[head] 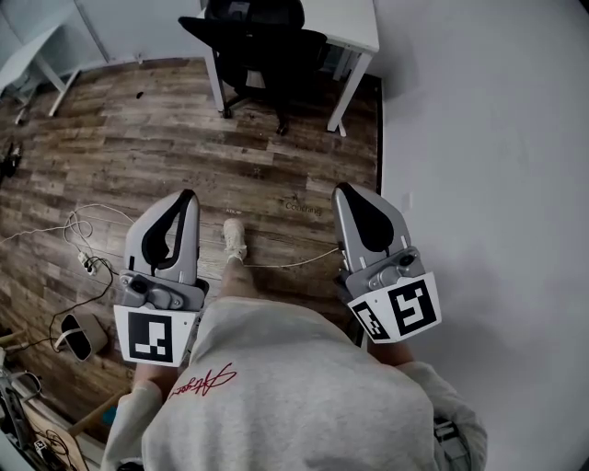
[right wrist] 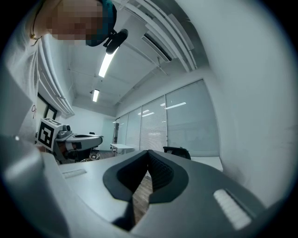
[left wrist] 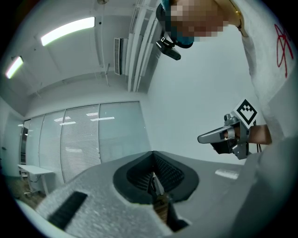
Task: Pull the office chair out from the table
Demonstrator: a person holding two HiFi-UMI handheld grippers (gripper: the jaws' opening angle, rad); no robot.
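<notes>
A black office chair [head: 255, 39] stands tucked under a white table [head: 354, 26] at the far end of the room, by the right wall. The chair's back [right wrist: 177, 151] peeks over my right gripper in the right gripper view. Both grippers are held at waist height, well short of the chair. My left gripper [head: 187, 199] is shut and holds nothing. My right gripper [head: 341, 190] is also shut and empty. In the left gripper view the jaws [left wrist: 152, 179] meet with only floor showing below, and the right gripper [left wrist: 233, 135] hangs off to the side.
Wood plank floor [head: 166, 138] stretches between me and the chair. White cables [head: 83, 230] and a power strip lie on the floor at left. A second white table [head: 32, 55] stands at the far left. The white wall [head: 479, 138] runs along the right.
</notes>
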